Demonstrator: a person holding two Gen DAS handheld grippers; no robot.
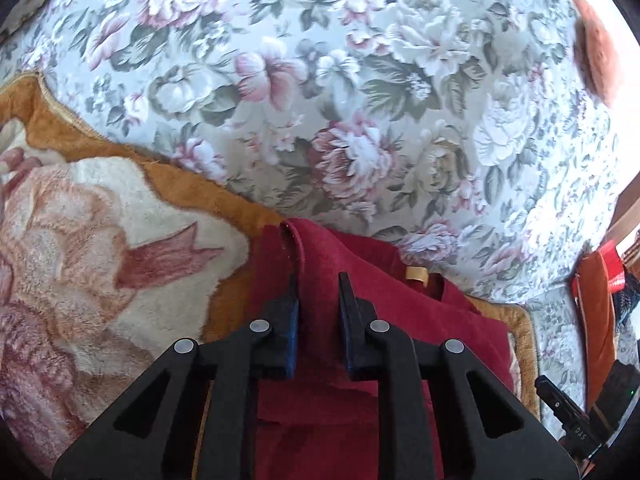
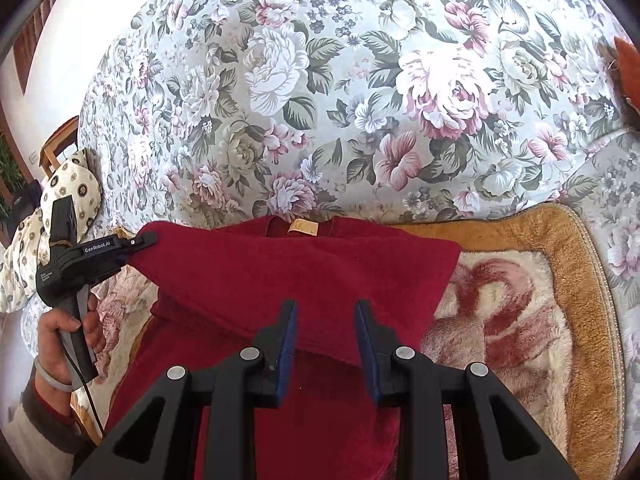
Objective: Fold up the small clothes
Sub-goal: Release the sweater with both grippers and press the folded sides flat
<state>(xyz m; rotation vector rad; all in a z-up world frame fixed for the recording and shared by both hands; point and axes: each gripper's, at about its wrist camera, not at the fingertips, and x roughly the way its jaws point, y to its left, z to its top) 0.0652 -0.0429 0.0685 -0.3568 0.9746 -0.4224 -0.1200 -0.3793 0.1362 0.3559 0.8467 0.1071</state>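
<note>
A dark red garment (image 2: 296, 276) with a yellow neck label (image 2: 303, 227) lies partly folded on a plush blanket (image 2: 520, 292). In the left wrist view my left gripper (image 1: 318, 286) has its fingers apart around a raised fold of the red garment (image 1: 320, 252), not clamped. From the right wrist view the left gripper (image 2: 140, 242) sits at the garment's left corner, held by a hand. My right gripper (image 2: 326, 308) is open above the garment's folded front edge, holding nothing.
The blanket (image 1: 80, 240) has a cream and pink pattern with an orange-brown border. It lies on a floral-covered bed or sofa (image 2: 360, 100). A patterned cushion (image 2: 68, 192) is at the left. A rust-coloured cushion (image 1: 596, 56) is at the far right.
</note>
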